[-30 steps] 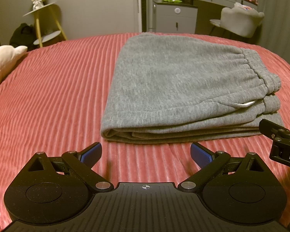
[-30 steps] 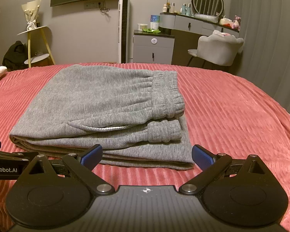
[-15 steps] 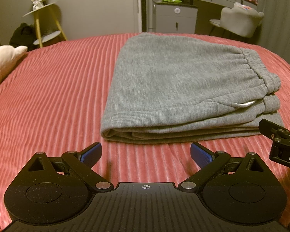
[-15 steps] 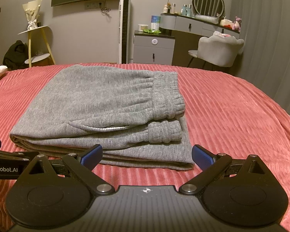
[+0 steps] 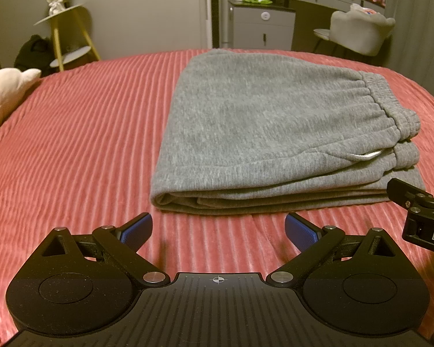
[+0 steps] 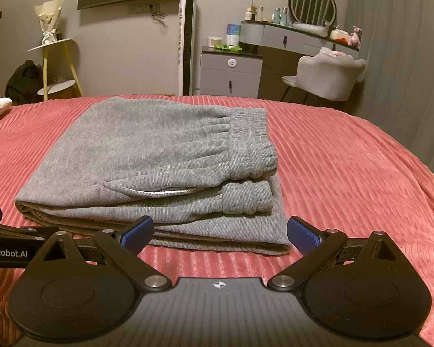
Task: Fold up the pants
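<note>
Hovering released and empty, your left gripper (image 5: 218, 228) and right gripper (image 6: 220, 232) face the folded pants (image 5: 275, 133) at twelve o'clock on the bedspread (image 5: 72, 144), long axis three-to-nine, right nearer.

Matte black left gripper (image 5: 218, 230), right gripper (image 6: 220, 233): blue fingers (image 5: 136, 228), silver screws, white lettering

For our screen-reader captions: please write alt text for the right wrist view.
Gray pants lie folded on a pink ribbed bedspread, elastic waistband to the right. The right gripper is open and empty just short of the near edge, the left gripper at far left.
</note>
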`<state>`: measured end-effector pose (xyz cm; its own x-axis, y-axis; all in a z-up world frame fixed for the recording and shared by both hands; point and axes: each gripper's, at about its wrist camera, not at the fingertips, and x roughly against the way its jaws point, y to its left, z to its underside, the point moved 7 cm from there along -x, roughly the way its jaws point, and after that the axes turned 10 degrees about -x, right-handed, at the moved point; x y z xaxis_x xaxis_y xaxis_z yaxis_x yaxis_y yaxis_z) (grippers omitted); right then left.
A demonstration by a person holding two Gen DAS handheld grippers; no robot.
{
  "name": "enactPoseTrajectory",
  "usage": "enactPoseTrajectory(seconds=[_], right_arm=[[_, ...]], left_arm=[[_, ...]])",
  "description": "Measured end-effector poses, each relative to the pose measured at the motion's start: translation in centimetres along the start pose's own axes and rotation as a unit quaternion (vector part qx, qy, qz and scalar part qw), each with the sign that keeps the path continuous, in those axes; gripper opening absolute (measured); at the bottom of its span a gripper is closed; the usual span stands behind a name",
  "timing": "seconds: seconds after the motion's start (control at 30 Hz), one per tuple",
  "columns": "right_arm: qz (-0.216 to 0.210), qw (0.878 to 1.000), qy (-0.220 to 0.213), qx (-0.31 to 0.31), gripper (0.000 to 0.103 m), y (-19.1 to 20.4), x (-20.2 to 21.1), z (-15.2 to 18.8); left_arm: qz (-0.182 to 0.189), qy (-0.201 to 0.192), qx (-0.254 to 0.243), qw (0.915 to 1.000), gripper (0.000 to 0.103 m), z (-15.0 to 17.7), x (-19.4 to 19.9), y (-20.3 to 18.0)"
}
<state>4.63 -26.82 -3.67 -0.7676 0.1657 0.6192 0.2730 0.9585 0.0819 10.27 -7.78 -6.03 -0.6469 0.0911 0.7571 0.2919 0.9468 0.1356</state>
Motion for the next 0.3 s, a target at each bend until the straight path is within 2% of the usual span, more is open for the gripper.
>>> enactPoseTrajectory(seconds=[0.3], right_arm=[[0.001, 1.0, -0.001, 0.0, 0.099, 0.01, 0.02, -0.01]], left_arm=[[0.002, -0.004, -0.006, 1.0, 0.101, -0.04, 0.03, -0.03]])
